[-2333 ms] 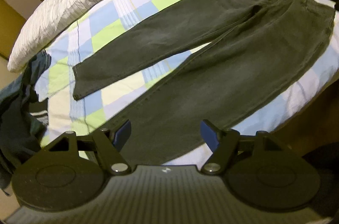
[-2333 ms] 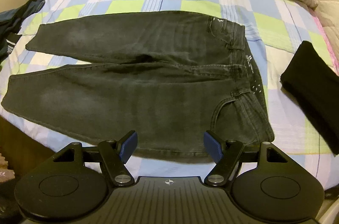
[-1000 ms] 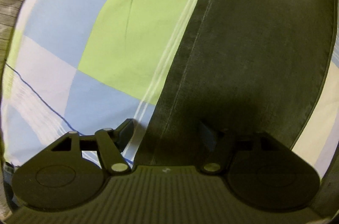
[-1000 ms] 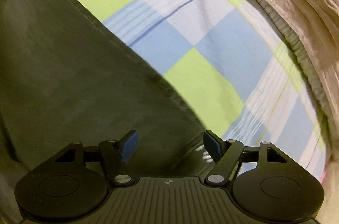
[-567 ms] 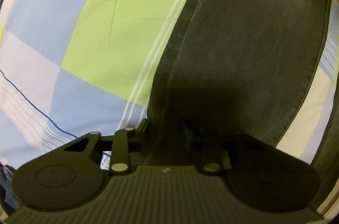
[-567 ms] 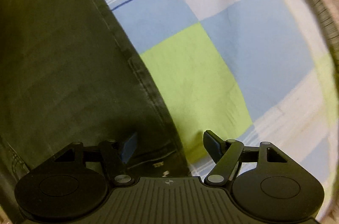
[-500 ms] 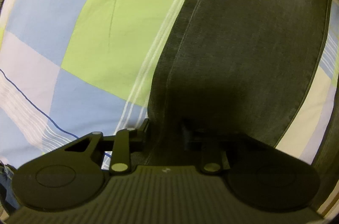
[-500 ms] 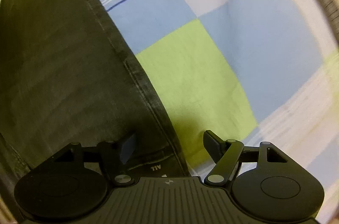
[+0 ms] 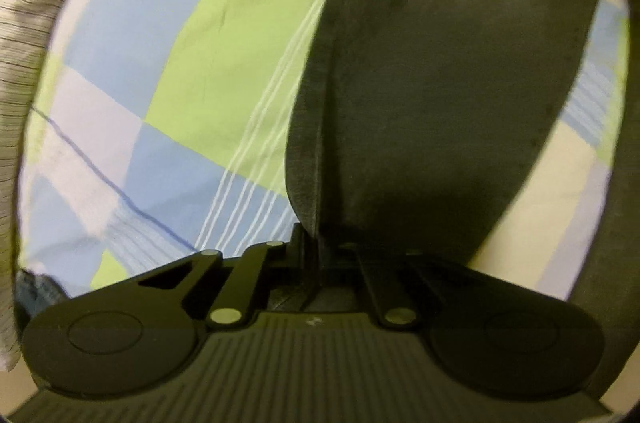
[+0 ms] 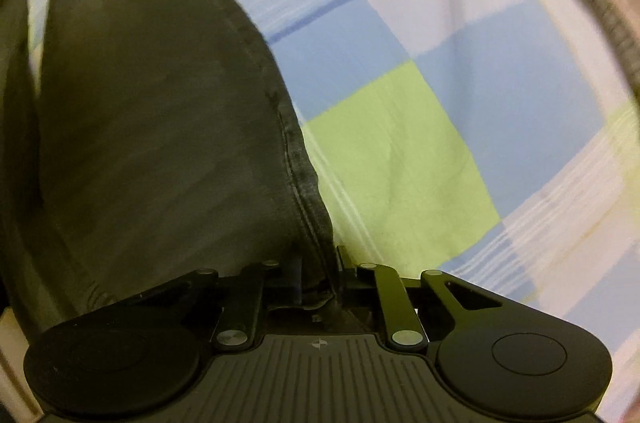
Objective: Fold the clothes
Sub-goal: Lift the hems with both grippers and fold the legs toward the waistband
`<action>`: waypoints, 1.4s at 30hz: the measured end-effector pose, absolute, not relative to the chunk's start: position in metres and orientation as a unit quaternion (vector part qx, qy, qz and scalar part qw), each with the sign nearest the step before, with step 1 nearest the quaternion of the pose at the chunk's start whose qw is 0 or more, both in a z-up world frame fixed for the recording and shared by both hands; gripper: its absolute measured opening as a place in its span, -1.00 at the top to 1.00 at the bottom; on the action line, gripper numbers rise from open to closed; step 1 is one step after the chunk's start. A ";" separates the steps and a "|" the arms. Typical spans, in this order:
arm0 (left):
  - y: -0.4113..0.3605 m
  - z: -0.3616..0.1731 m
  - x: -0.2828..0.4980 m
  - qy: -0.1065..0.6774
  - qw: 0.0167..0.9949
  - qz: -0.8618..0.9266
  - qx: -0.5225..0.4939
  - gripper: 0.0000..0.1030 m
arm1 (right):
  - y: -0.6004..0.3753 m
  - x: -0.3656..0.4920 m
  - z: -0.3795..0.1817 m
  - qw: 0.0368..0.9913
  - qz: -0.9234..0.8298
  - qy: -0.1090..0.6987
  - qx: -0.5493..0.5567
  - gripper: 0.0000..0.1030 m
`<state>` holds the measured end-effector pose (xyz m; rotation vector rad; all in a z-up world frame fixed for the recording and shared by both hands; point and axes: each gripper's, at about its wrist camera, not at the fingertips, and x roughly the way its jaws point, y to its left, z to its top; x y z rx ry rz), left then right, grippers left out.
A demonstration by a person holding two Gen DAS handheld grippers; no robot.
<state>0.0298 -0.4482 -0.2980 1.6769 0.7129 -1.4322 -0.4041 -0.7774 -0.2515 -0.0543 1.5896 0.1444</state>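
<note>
Both tools are now clenched on the dark jeans; half a second ago the right one was spread wide at the seam and the left was only partly closed around it. The left tool (image 9: 311, 251) grips the outer side seam of the jeans (image 9: 440, 63), its two fingers drawn together with the fabric edge pinched upright between them. The right tool (image 10: 320, 263) likewise grasps the side seam of the jeans (image 10: 152, 111), where the stitched edge bunches into the gap between its fingers.

Largest in view is one bed, covered by a checked sheet (image 9: 224, 71) of green, blue and pale squares; the same sheet (image 10: 420, 127) fills the right wrist view's right half. Since the earlier frames the seam has lifted off the sheet in both views and stands as a raised fold running away from each tool.

One pair of jeans lies on the bed, spread across the sheet, seen from both cameras. One striped grey quilt (image 9: 24, 35) edges the left wrist view; a similar striped edge (image 10: 616, 23) curves along the right wrist view, blurred. Two tools, one garment held.
</note>
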 end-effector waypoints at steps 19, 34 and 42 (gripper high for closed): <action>-0.211 -0.187 -0.132 0.255 0.477 -0.572 0.616 0.95 | -0.515 -0.585 -0.157 0.746 -0.075 0.646 -0.145 0.78; -0.144 -0.226 -0.225 0.167 0.511 -0.490 0.686 0.94 | -0.425 -0.658 -0.236 0.749 -0.083 0.631 -0.187 0.77; -0.118 -0.266 -0.226 0.226 0.503 -0.464 0.693 0.59 | -0.395 -0.660 -0.268 0.708 -0.076 0.682 -0.164 0.38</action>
